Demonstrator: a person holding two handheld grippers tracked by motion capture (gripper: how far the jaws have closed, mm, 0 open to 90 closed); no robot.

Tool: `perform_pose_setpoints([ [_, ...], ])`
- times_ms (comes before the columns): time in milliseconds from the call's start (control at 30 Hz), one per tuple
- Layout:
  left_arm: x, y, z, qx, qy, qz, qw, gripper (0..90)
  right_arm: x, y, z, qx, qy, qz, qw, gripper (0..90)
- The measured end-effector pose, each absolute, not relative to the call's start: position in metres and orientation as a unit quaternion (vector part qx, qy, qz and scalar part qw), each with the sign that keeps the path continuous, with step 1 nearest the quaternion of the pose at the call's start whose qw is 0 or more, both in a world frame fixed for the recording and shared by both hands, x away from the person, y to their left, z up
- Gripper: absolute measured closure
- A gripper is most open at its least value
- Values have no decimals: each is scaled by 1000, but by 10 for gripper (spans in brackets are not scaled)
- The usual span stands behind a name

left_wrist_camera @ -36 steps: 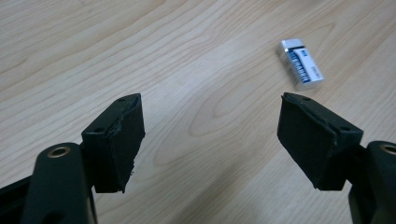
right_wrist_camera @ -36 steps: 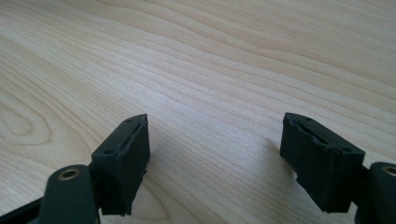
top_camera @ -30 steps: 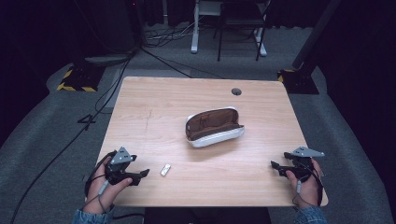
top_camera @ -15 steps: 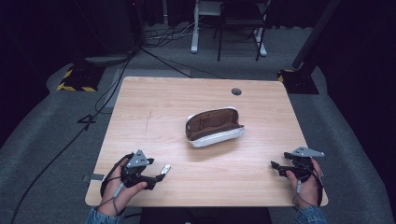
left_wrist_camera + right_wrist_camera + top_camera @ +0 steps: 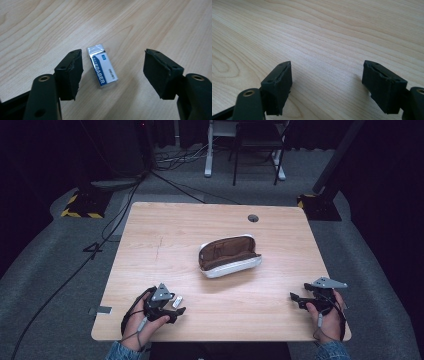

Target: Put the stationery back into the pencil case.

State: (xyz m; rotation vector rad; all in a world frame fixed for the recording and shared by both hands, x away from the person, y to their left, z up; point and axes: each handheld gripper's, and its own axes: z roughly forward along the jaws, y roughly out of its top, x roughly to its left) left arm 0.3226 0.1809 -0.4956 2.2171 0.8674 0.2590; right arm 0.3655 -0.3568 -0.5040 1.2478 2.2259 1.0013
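We find the left gripper [image 5: 112, 72] with its jaws spread wide and low over the table [image 5: 210, 227], an eraser [image 5: 102, 65] lying flat between them, nearer the left pad and not touching either. In the high view this eraser [image 5: 177, 301] sits near the table's front left edge, just beside the left gripper [image 5: 167, 307]. We judge it light, firm with slight give, its printed sleeve possibly slick; its long side faces look the soundest hold. The right gripper [image 5: 327, 85] likewise stands apart with nothing between its jaws, resting near the front right edge [image 5: 305, 299]. At centre lies an open pencil case [image 5: 229, 256], apparently empty, though its interior is dim.
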Motion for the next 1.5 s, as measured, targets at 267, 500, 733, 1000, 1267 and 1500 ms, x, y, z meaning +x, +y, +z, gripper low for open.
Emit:
perform_pose_setpoints([
  [267, 324, 181, -500, 859, 340, 117, 364, 514, 366, -357, -504, 446, 796, 358, 198, 249],
  [500, 323, 183, -501, 861, 331, 138, 361, 664, 365, -357, -504, 446, 796, 358, 199, 249],
  [733, 323, 184, -501, 861, 329, 140, 362, 723, 365, -357, -504, 446, 796, 358, 199, 249],
  [1000, 323, 184, -495, 861, 327, 132, 367, 725, 365, -357, -504, 446, 797, 357, 198, 249],
  [1267, 323, 186, -481, 858, 328, 130, 374, 725, 365, -357, -504, 446, 797, 357, 198, 249],
  [1500, 325, 182, -465, 855, 328, 135, 377, 726, 366, -357, -504, 446, 796, 358, 198, 249],
])
